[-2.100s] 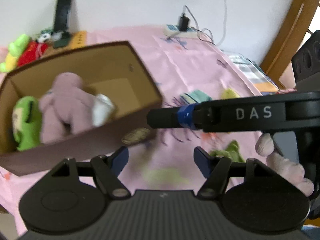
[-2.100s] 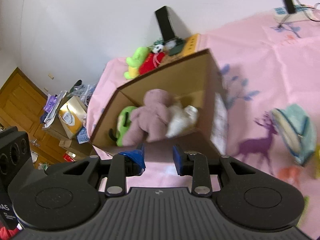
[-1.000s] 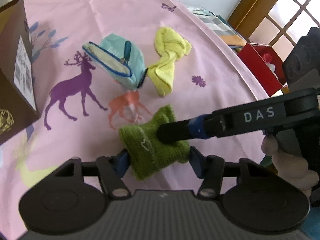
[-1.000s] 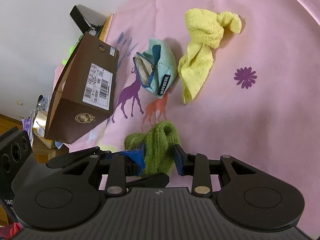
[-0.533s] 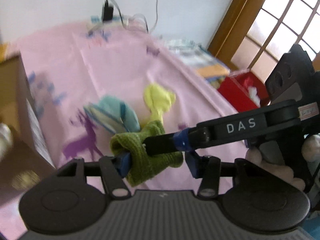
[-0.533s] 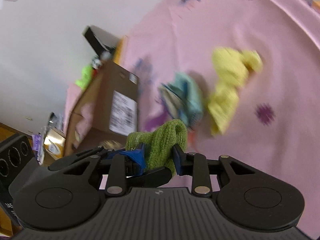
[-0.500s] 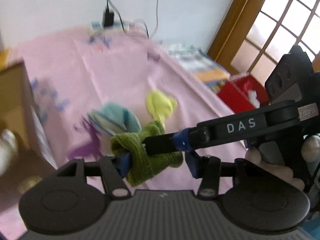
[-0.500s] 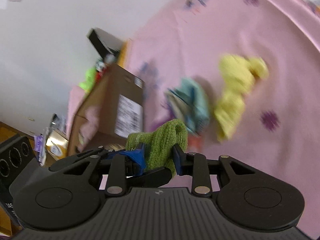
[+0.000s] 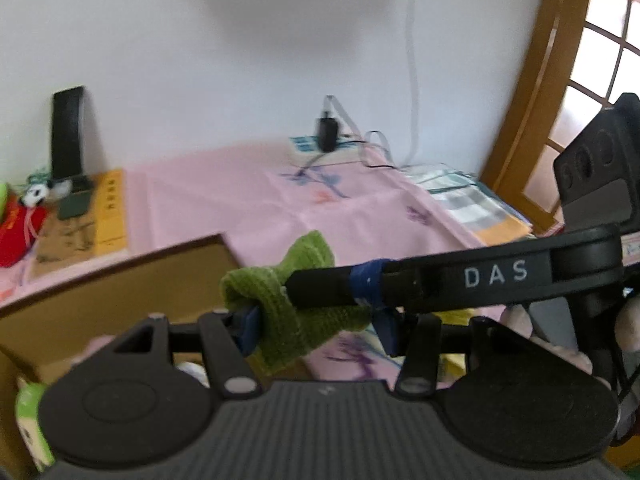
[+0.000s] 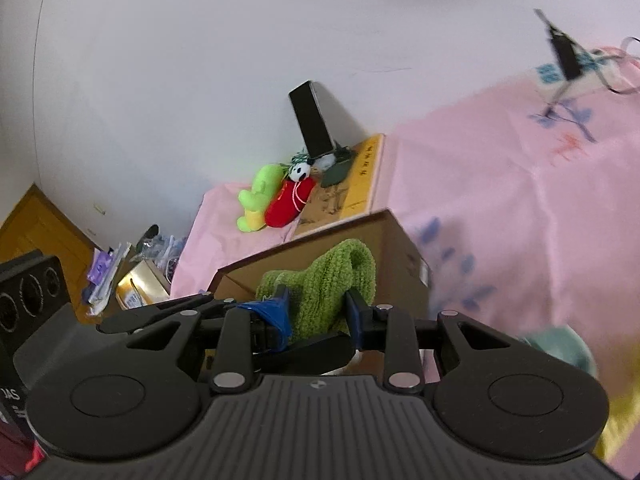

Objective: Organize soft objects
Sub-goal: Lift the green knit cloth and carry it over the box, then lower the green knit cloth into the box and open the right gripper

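Observation:
A green knitted cloth [image 9: 296, 312] is gripped by both grippers and held in the air above the near edge of the brown cardboard box [image 9: 120, 280]. My left gripper [image 9: 316, 332] is shut on it, and the right gripper's finger [image 9: 400, 280] crosses in from the right over the cloth. In the right wrist view my right gripper [image 10: 318, 316] is shut on the same green cloth [image 10: 332, 280], with the box [image 10: 400, 268] just behind it. A green plush [image 9: 28, 420] lies in the box at the lower left.
A pink tablecloth [image 9: 280, 208] covers the table. A power strip with charger [image 9: 324, 140] sits at the back by the wall. A yellow book [image 10: 360, 176], a black stand [image 10: 312, 120], a green and red plush [image 10: 276, 200] lie behind the box. A teal pouch [image 10: 560, 348] lies right.
Both grippers have lifted the green cloth off the tablecloth and carried it left, from beside the teal pouch and yellow towel to over the cardboard box.

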A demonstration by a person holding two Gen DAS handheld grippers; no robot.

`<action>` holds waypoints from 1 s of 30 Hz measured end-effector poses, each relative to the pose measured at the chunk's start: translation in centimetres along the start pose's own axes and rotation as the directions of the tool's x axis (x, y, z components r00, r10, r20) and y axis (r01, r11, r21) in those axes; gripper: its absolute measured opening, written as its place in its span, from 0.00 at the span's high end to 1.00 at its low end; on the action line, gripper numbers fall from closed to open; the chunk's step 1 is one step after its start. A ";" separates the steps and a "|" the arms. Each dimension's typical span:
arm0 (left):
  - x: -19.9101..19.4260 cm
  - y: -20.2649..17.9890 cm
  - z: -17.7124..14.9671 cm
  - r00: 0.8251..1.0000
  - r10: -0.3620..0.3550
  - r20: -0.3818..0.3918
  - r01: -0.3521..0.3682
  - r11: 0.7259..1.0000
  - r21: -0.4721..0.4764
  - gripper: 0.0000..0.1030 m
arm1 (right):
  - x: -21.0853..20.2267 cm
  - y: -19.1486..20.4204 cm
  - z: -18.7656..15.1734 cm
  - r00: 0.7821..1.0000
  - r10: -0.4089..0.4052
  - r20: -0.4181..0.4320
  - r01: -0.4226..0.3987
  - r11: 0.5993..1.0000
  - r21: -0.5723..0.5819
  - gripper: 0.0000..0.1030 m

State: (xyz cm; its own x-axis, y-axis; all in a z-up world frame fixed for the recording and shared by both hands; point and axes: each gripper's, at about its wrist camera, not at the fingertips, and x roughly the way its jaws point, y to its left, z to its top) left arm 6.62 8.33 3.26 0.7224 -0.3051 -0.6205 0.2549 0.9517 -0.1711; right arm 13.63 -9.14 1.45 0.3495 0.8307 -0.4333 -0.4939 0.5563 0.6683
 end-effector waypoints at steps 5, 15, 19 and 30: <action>2.2 4.7 0.3 0.999 0.024 -0.041 -0.026 0.999 -0.044 0.51 | 4.7 1.1 1.0 0.999 -0.039 -0.034 0.036 0.996 -0.077 0.87; 6.7 10.2 -0.8 0.984 0.066 -0.163 -0.086 0.990 -0.116 0.50 | 11.0 1.5 0.9 0.985 -0.147 -0.088 0.135 0.982 -0.130 0.86; 7.4 11.0 -1.4 0.978 0.082 -0.194 -0.107 0.987 -0.120 0.48 | 11.7 1.6 0.9 0.979 -0.184 -0.086 0.171 0.976 -0.135 0.86; 6.5 9.6 -0.6 0.975 0.117 -0.191 -0.137 0.986 -0.095 0.33 | 8.6 1.6 1.0 0.991 -0.132 -0.035 0.129 0.989 -0.070 0.86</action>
State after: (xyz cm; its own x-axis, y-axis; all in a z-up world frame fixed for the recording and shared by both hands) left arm 13.35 15.54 -2.87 0.6113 -0.1795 -0.7708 0.0914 0.9834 -0.1566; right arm 16.68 -1.10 -0.63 0.3835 0.7501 -0.5388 -0.4988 0.6592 0.5627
